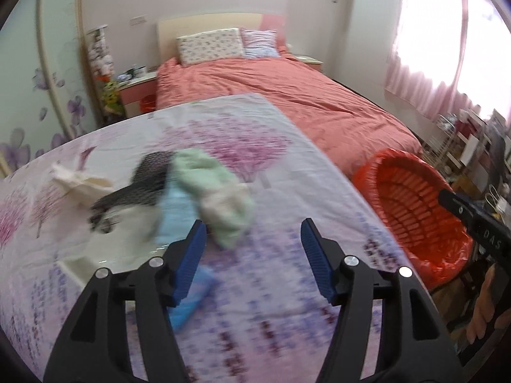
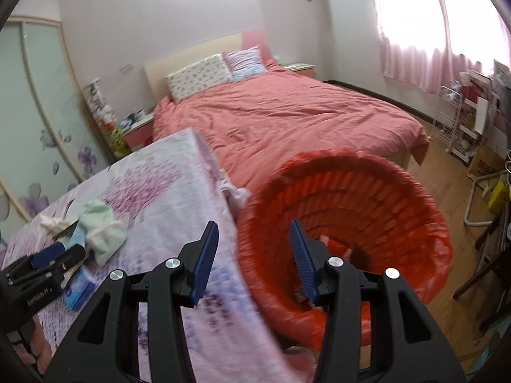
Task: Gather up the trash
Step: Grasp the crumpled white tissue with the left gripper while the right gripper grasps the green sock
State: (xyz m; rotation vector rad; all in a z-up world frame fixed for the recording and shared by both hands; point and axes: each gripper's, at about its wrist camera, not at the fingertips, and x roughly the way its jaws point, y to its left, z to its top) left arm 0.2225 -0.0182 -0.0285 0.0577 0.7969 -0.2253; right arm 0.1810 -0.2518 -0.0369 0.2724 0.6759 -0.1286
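A pile of trash lies on the floral-cloth table [image 1: 271,287]: a pale green cloth [image 1: 217,191], a light blue piece [image 1: 175,217], a black mesh piece [image 1: 143,182], a cream scrap [image 1: 80,182] and a blue packet [image 1: 191,300]. My left gripper [image 1: 252,233] is open and empty just in front of the pile. My right gripper [image 2: 254,234] is open and empty, over the near rim of the red-lined bin [image 2: 367,198], which holds a red-and-pink scrap [image 2: 335,244]. The pile also shows in the right wrist view [image 2: 99,233], with the left gripper [image 2: 54,253] beside it.
The bin [image 1: 415,210] stands on the floor right of the table. A bed with a salmon cover [image 2: 287,118] lies behind. A nightstand [image 1: 137,89], wardrobe doors [image 2: 28,127] and cluttered racks [image 2: 463,121] line the room. A white cloth [image 2: 234,193] hangs between table and bin.
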